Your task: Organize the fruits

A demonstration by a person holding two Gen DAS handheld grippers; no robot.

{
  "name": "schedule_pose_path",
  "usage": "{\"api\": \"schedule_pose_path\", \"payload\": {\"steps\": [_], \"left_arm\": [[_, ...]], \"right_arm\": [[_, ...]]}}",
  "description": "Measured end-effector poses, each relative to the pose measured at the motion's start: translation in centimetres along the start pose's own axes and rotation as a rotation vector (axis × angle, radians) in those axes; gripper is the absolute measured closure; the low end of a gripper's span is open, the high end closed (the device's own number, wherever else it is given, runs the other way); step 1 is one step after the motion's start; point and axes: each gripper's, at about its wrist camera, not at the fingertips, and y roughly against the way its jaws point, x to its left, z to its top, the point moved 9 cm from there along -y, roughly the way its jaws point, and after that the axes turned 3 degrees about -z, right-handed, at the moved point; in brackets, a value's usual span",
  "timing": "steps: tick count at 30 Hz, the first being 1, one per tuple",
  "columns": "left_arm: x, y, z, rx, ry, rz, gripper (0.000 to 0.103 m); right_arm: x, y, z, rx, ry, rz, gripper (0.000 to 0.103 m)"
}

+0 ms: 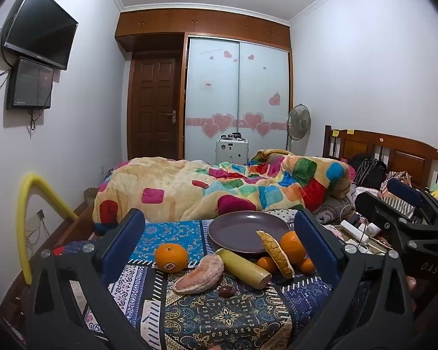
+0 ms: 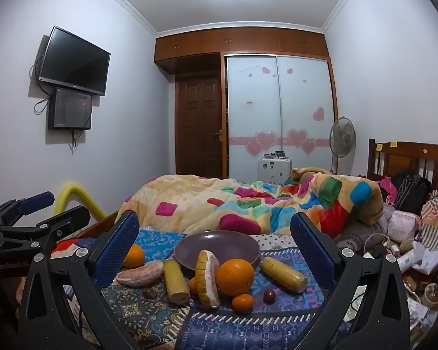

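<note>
An empty purple plate (image 1: pixel 242 230) (image 2: pixel 216 248) sits on a patterned cloth. Around its near side lie two large oranges (image 1: pixel 171 257) (image 2: pixel 235 276), small tangerines (image 2: pixel 242 302), peeled pomelo wedges (image 1: pixel 200 274) (image 2: pixel 208 278), yellow banana-like pieces (image 1: pixel 243 267) (image 2: pixel 283 274) and dark small fruits (image 1: pixel 226 291) (image 2: pixel 269 296). My left gripper (image 1: pixel 219 250) is open and empty, above the fruit's left part. My right gripper (image 2: pixel 214 250) is open and empty, facing the plate; it also shows in the left wrist view (image 1: pixel 400 221).
A bed with a colourful quilt (image 1: pixel 219 186) lies behind the cloth. Clutter of bags, cables and boxes (image 2: pixel 408 248) fills the right side. A yellow foam tube (image 1: pixel 29 218) arches at the left. A fan (image 1: pixel 298 124) and wardrobe stand at the far wall.
</note>
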Motion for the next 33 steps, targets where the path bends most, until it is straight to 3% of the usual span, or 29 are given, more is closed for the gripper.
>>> {"api": "schedule_pose_path", "payload": {"steps": [33], "left_arm": [[-0.52, -0.13, 0.01, -0.009, 0.002, -0.019, 0.000]], "right_arm": [[-0.31, 0.36, 0.46, -0.009, -0.030, 0.016, 0.000]]}}
